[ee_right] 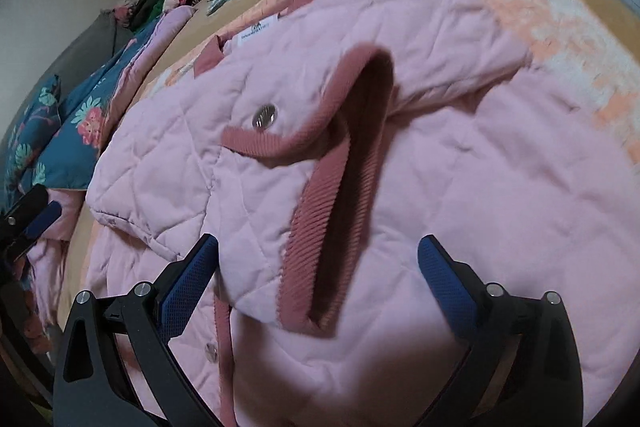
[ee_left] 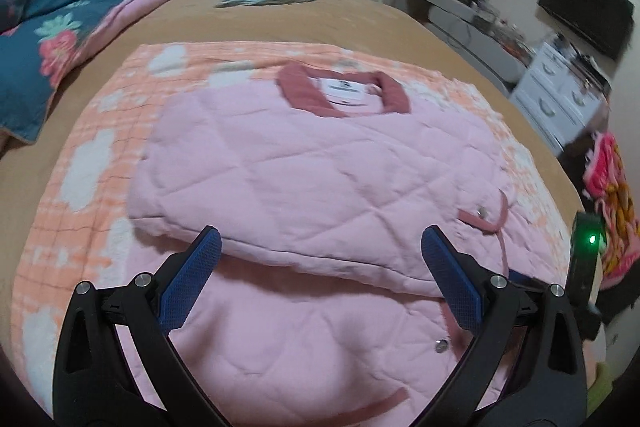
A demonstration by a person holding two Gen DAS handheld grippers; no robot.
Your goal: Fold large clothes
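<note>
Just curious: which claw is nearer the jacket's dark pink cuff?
Right. The right claw hangs open just above the cuff; the left claw hangs open over the jacket's folded edge, the cuff off to its right.

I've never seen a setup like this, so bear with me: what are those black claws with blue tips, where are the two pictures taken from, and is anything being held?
There is no robot here. A person holds a two-finger gripper in each hand, and each gripper carries a wide-angle camera looking forward along its fingers. One picture comes from the left gripper, the other from the right gripper. The blue parts are the finger pads.

On the bed lies an orange and white blanket, and on that a pink quilted jacket, partly folded, with a darker pink collar and metal snaps. The right camera sits close above a ribbed cuff.

Both grippers are wide open and hold nothing; they hover over the jacket's near edge.
</note>
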